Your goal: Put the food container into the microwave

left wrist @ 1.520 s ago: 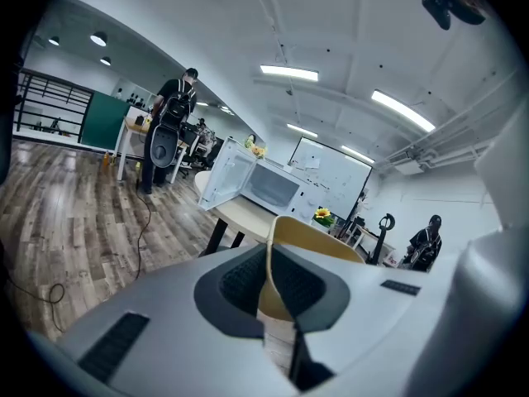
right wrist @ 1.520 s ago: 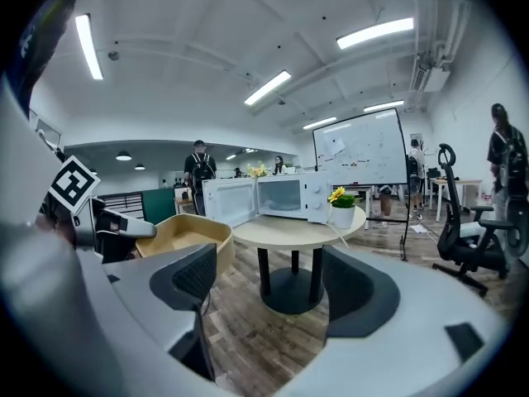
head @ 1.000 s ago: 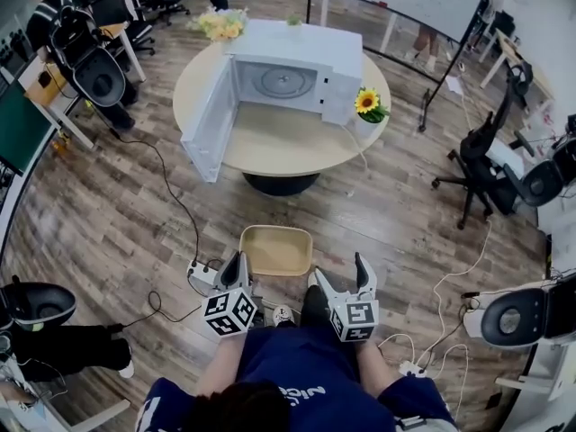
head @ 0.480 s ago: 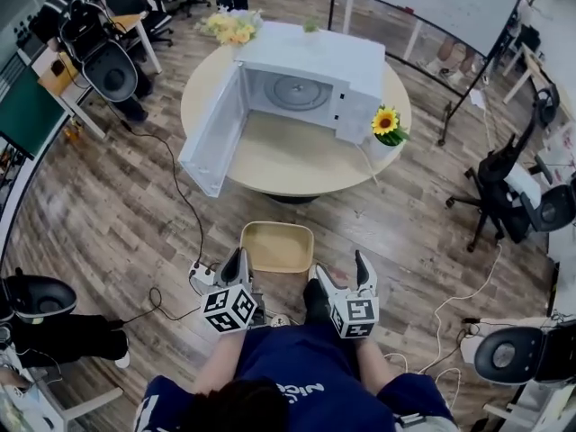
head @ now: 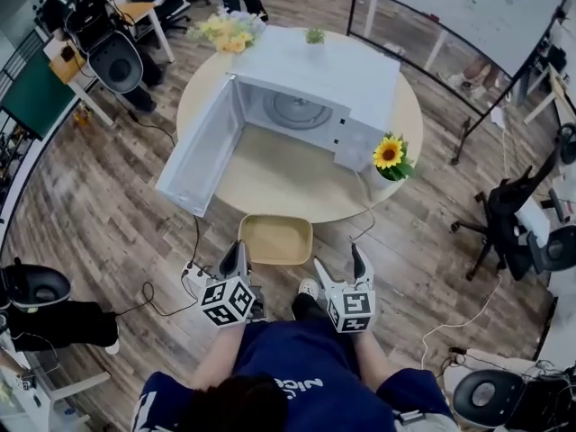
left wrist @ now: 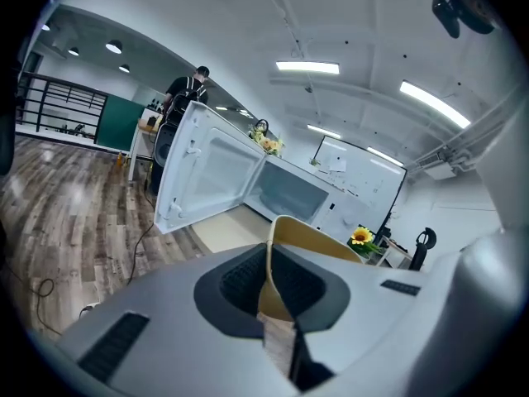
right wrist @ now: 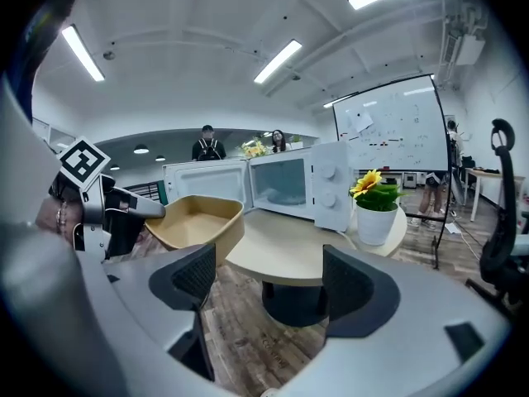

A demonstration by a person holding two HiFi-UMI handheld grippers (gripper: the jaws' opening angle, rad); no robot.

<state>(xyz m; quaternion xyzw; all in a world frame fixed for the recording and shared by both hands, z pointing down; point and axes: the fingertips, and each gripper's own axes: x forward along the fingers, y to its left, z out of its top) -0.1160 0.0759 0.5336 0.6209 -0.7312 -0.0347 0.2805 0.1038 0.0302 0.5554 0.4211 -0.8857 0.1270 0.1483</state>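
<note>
food container [head: 276, 239] held short of the microwave [head: 315, 88], just off the near rim of its table [head: 270, 174], edge pinched in the left gripper [head: 237, 252] — right gripper [head: 339, 259] spread wide, jaws just easing inward on nothing — door [head: 202, 156] open, loading not yet done.

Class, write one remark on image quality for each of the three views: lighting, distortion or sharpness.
Head view: even light, no hard shadows. Left gripper view: fisheye, dark corners; ceiling strip lights blow out; food container wall near the lens is soft. Right gripper view: same fisheye; microwave looks sharp.
</note>
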